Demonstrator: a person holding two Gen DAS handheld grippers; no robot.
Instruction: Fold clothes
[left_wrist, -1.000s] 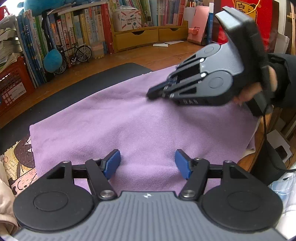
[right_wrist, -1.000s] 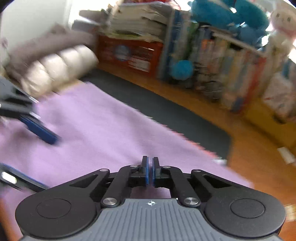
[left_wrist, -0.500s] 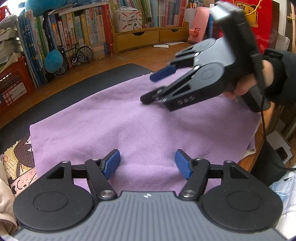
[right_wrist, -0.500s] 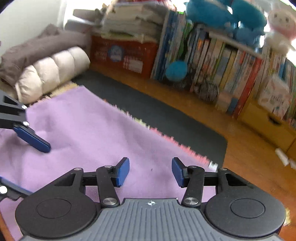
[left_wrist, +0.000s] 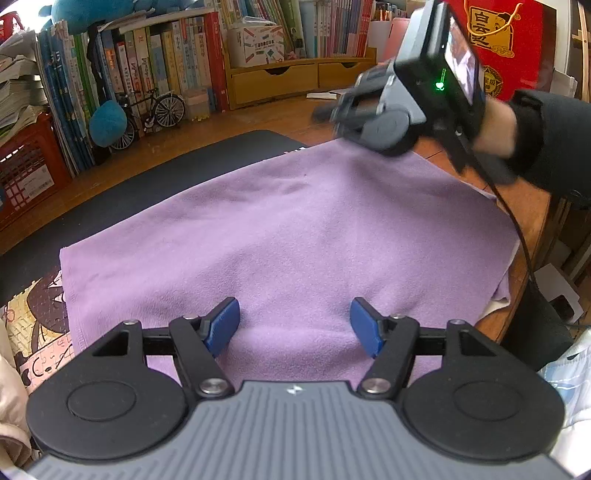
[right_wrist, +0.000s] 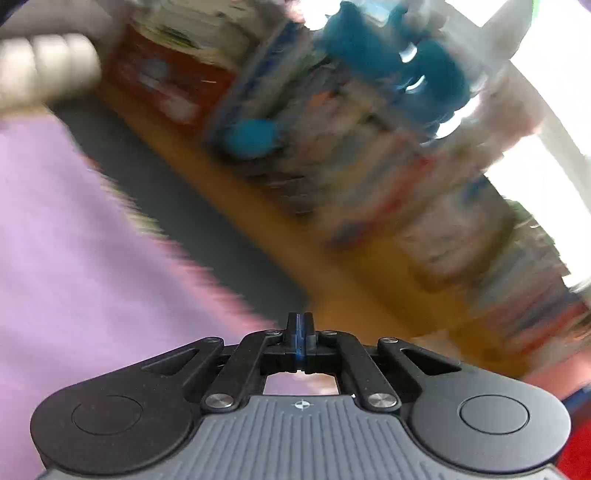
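Purple fleece cloth (left_wrist: 295, 229) lies flat, unfolded; left gripper (left_wrist: 293, 325) jaws wide, empty; right gripper (right_wrist: 301, 332) jaws just snapped shut on nothing. Next: seize an edge.

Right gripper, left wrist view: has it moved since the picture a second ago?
Yes. The right gripper has swung up and away, from over the middle of the purple cloth to its far edge, nearer the wooden drawers.

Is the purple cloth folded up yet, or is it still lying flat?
Flat. The purple cloth lies spread in one layer over the dark mat, its edges and a corner showing, with no fold across it.
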